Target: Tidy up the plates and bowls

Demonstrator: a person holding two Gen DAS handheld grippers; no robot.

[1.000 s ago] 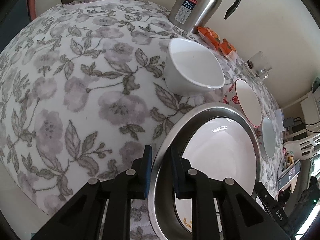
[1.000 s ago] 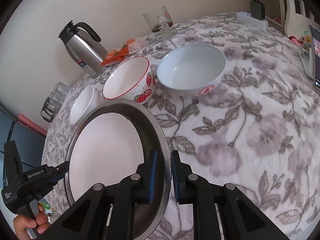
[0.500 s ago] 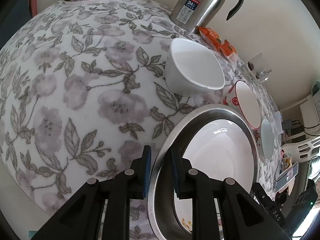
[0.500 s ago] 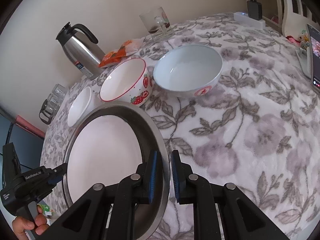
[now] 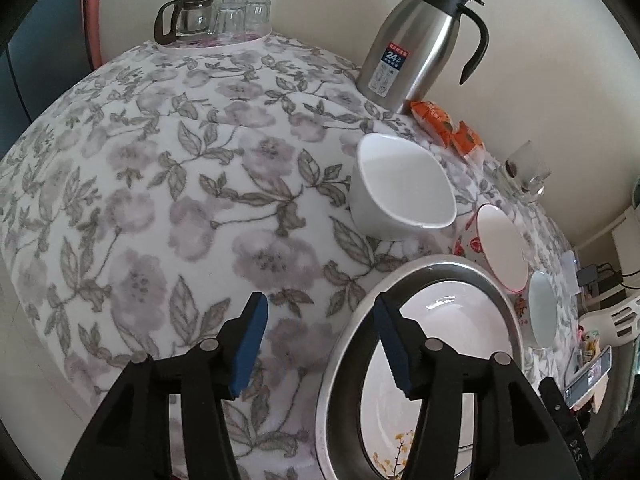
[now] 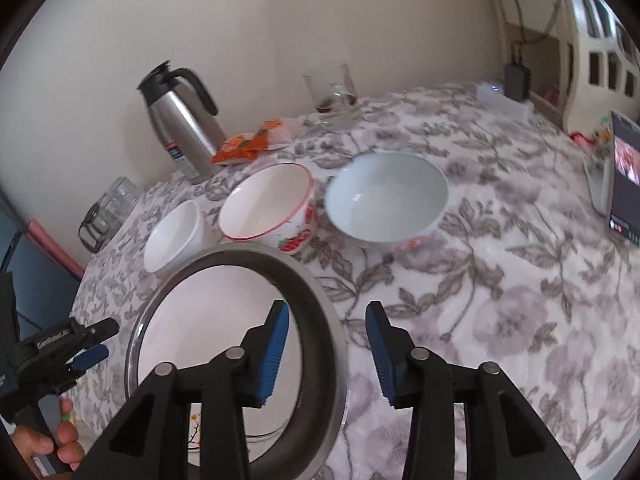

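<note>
A round steel plate [image 5: 348,344] lies on the floral cloth with a white plate [image 5: 440,340] inside it. My left gripper [image 5: 320,312] straddles its left rim; the jaws are opening and the pads stand clear of the metal. In the right wrist view the steel plate [image 6: 240,254] and the white plate [image 6: 208,312] sit low left. My right gripper [image 6: 327,312] straddles the right rim, its jaws also opening without touching it. Behind stand a small white bowl [image 5: 404,184] [image 6: 176,236], a strawberry-patterned bowl [image 5: 500,248] [image 6: 268,200] and a pale blue bowl [image 5: 542,316] [image 6: 388,196].
A steel thermos jug [image 5: 416,40], orange snack packets [image 5: 444,124] and a glass mug [image 5: 524,168] line the wall side. A glass pot and tumblers [image 5: 216,16] stand at the far corner. A phone [image 6: 624,176] is propped at the right. A hand [image 6: 48,444] holds the left gripper.
Both grippers were shut on the steel plate's rim; both have let go and their jaws now stand apart. The right gripper has risen slightly.
</note>
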